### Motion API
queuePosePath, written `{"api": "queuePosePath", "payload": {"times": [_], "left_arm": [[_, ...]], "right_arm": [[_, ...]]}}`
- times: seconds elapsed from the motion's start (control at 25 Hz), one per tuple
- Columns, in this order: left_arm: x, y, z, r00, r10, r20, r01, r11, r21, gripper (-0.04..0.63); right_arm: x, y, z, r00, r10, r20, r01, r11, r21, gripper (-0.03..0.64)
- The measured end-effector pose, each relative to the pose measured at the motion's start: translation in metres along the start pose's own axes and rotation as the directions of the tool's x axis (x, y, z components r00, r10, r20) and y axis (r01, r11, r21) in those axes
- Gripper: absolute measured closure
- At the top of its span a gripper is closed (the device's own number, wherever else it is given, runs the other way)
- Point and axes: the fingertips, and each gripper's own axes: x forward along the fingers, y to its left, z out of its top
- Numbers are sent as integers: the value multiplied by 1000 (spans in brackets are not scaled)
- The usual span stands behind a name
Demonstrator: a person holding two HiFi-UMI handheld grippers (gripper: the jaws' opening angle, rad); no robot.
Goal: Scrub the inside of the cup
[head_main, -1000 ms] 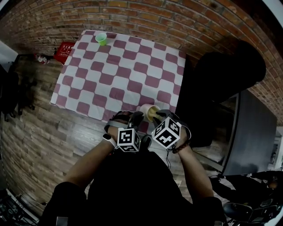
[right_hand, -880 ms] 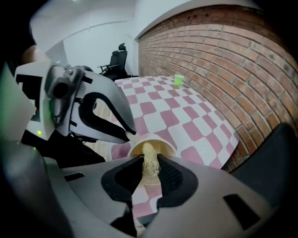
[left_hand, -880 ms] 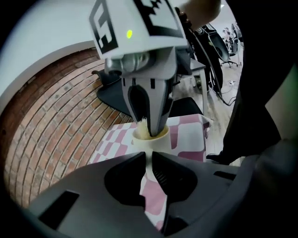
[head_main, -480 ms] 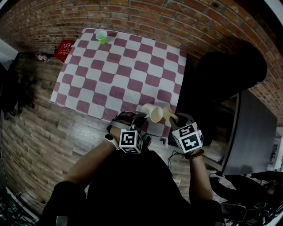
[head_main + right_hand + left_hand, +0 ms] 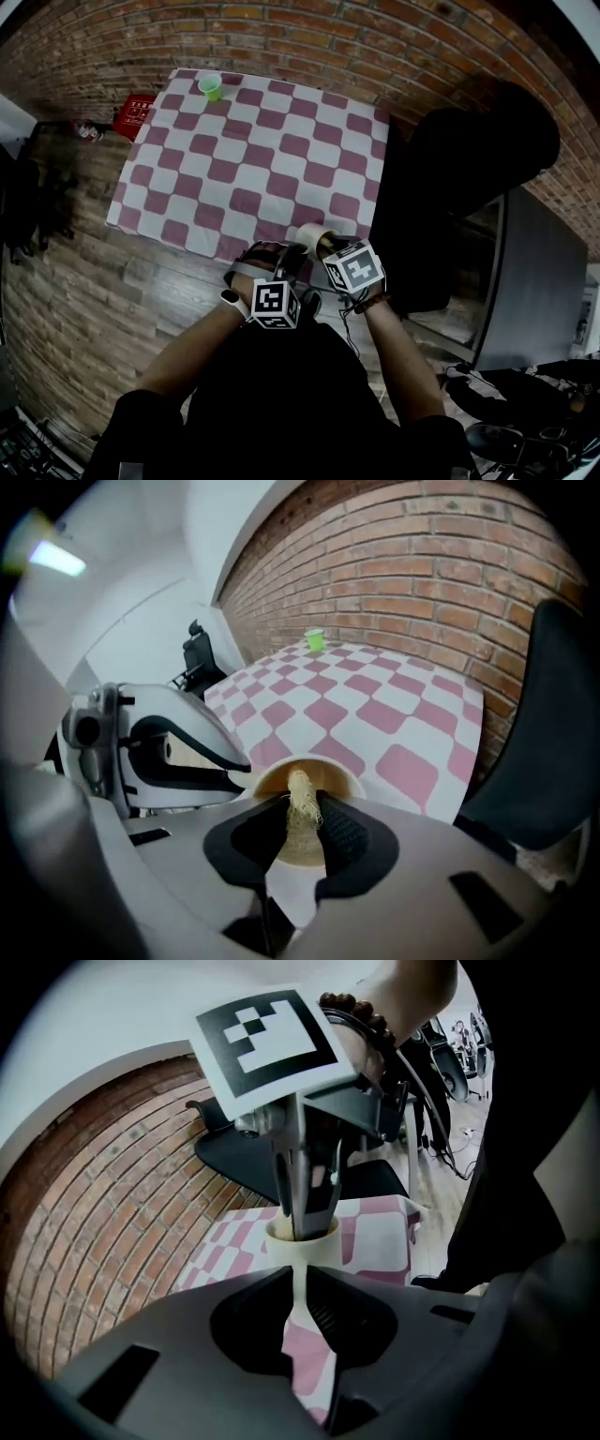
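Note:
Over the table's near edge my left gripper holds a cream paper cup tipped on its side. In the left gripper view the jaws of the left gripper are shut on the wall of the cup. My right gripper is shut on a beige fibrous scrubber. The right gripper points into the open mouth of the cup, and the scrubber's tip reaches inside it. The cup's bottom is hidden.
The table wears a pink-and-white checked cloth. A small green cup stands at its far left corner. A black chair stands right of the table and a red object lies on the wooden floor at the left.
Half a second ago the right gripper was drawn back to the right with the scrubber out of the cup. It is now back at the cup's mouth, scrubber inside. The left gripper stayed put.

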Motion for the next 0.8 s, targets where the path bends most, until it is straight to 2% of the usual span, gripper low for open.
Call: {"api": "queuePosePath", "payload": {"times": [0.12, 0.2, 0.28, 0.36, 0.48, 0.6, 0.8], "left_arm": [[0, 3, -6, 1000, 7, -14, -7, 1000, 0, 540], [0, 6, -12, 1000, 9, -24, -9, 1000, -13, 540], [1, 7, -17, 1000, 6, -30, -7, 999, -36, 540], [0, 6, -19, 999, 3, -32, -5, 999, -46, 540], [-1, 6, -16, 1000, 6, -25, -7, 999, -42, 540], [-2, 4, -10, 1000, 5, -17, -6, 1000, -28, 540], [-1, -5, -5, 1000, 0, -13, 0, 1000, -3, 540]], "right_arm": [[-18, 4, 7, 985, 129, 115, -142, 983, 117, 520], [-43, 3, 10, 955, 203, 215, -244, 951, 188, 519], [-70, -4, 12, 929, 220, 297, -295, 926, 234, 520], [-90, -15, 10, 930, 178, 323, -266, 930, 253, 518], [-93, -19, 4, 955, 123, 270, -185, 958, 219, 520], [-64, -6, -2, 973, 123, 196, -162, 967, 197, 520], [-11, -3, 2, 993, 57, 103, -79, 972, 222, 520]]}}
